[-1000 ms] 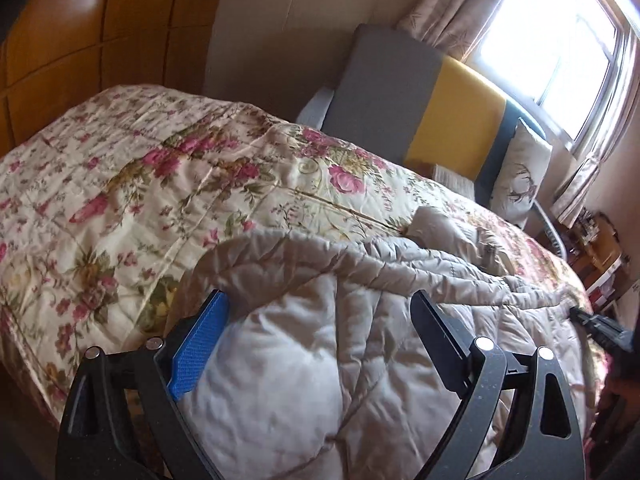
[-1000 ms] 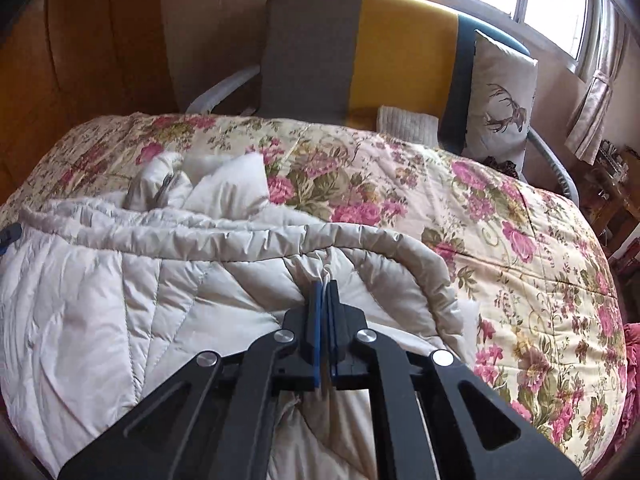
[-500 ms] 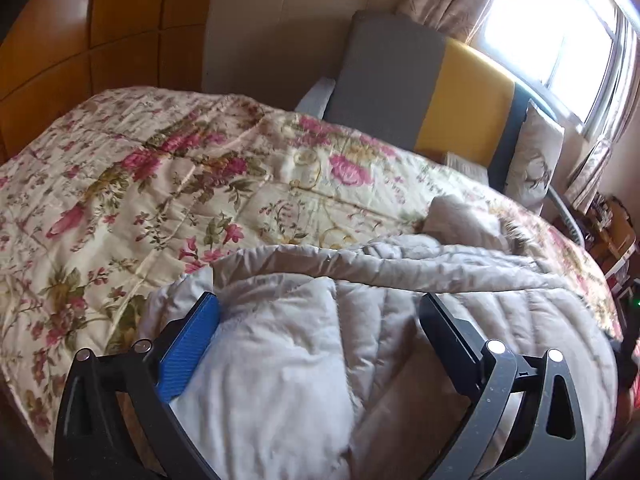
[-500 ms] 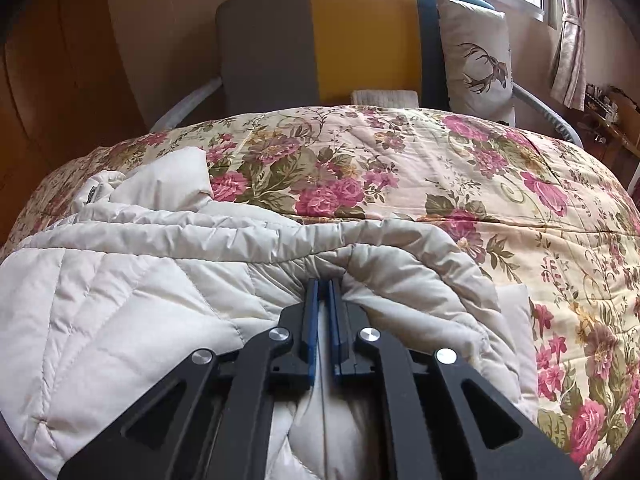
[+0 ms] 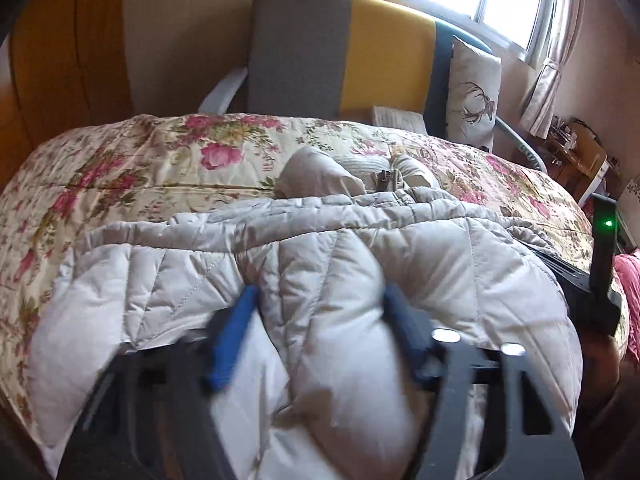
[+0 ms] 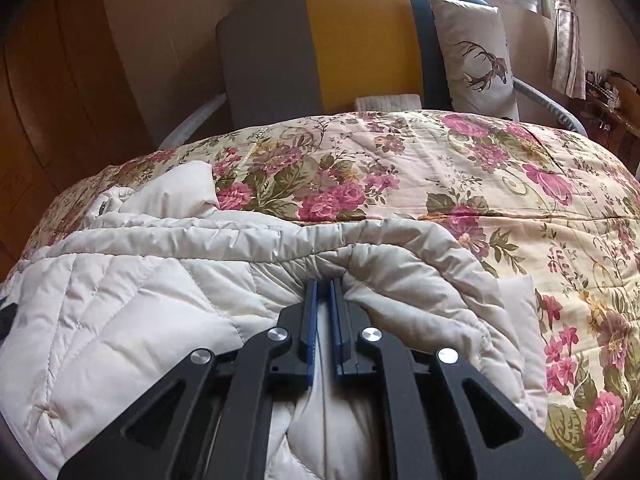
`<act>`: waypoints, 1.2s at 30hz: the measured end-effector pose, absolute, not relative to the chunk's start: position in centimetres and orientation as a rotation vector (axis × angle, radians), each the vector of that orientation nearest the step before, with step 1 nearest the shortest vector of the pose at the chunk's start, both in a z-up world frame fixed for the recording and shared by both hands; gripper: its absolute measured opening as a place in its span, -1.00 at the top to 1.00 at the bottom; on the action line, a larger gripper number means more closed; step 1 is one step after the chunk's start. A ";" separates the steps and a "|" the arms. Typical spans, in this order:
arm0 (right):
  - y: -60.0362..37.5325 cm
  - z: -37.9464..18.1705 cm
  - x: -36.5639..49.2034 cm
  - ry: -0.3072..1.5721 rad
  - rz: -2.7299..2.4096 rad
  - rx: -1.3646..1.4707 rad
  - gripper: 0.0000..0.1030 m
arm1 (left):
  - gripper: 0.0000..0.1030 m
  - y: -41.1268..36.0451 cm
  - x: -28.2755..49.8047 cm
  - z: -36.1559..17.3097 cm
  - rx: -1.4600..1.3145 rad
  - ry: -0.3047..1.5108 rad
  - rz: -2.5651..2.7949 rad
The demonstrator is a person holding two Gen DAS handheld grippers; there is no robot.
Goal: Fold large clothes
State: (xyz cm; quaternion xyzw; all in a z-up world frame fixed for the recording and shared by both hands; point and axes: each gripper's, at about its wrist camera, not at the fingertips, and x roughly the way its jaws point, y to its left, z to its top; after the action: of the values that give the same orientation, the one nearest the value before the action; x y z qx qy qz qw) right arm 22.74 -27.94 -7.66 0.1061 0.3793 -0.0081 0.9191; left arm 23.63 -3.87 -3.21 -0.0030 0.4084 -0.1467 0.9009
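A cream quilted puffer jacket [image 5: 160, 272] lies across the near side of the bed, its collar [image 5: 320, 176] pointing toward the chair. My left gripper [image 5: 320, 296] is blurred and its jaws are closing, with a puffy fold of the jacket bulging between the blue pad [image 5: 234, 332] and the other finger. In the right wrist view the jacket [image 6: 120, 300] fills the lower left. My right gripper [image 6: 323, 286] is shut on a thin pinch of it near the right-hand edge. The right tool's black housing [image 5: 602, 272], with a green light, shows at the jacket's far right.
A floral quilt [image 6: 480, 168] covers the bed under and beyond the jacket. Behind the bed stands a grey, yellow and blue chair [image 5: 340, 52] with a deer cushion [image 5: 474, 92]. Wooden wardrobe panels [image 5: 60, 60] stand at the left, a window and curtains at the upper right.
The left gripper slid right along the jacket and went from wide open to closed in on a fold. The right gripper sank a little, still clamped on the jacket.
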 end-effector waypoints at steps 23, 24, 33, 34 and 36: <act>-28.4 -7.4 22.6 0.766 -0.015 0.260 0.84 | -0.33 -2.7 26.4 -3.8 0.029 0.845 -0.288; -28.3 -7.2 22.6 0.767 -0.013 0.253 0.76 | -0.37 -2.3 26.3 -3.3 0.024 0.840 -0.286; -23.1 -0.9 21.5 0.667 -0.016 0.011 -0.70 | -0.50 3.9 27.9 -2.1 0.035 0.787 -0.098; -22.2 -1.0 22.0 0.669 -0.019 -0.039 -0.74 | -0.50 4.3 28.3 -2.5 0.041 0.786 -0.067; -20.9 -2.2 23.3 0.696 -0.042 -0.134 -0.82 | -0.63 5.0 29.2 -3.6 0.055 0.797 -0.036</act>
State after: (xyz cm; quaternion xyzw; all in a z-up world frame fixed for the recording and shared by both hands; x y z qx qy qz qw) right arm 23.31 -20.86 -2.22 -0.0656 0.3408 -0.0207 0.9376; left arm 29.19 5.04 -3.62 0.0267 0.3880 -0.0176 0.9211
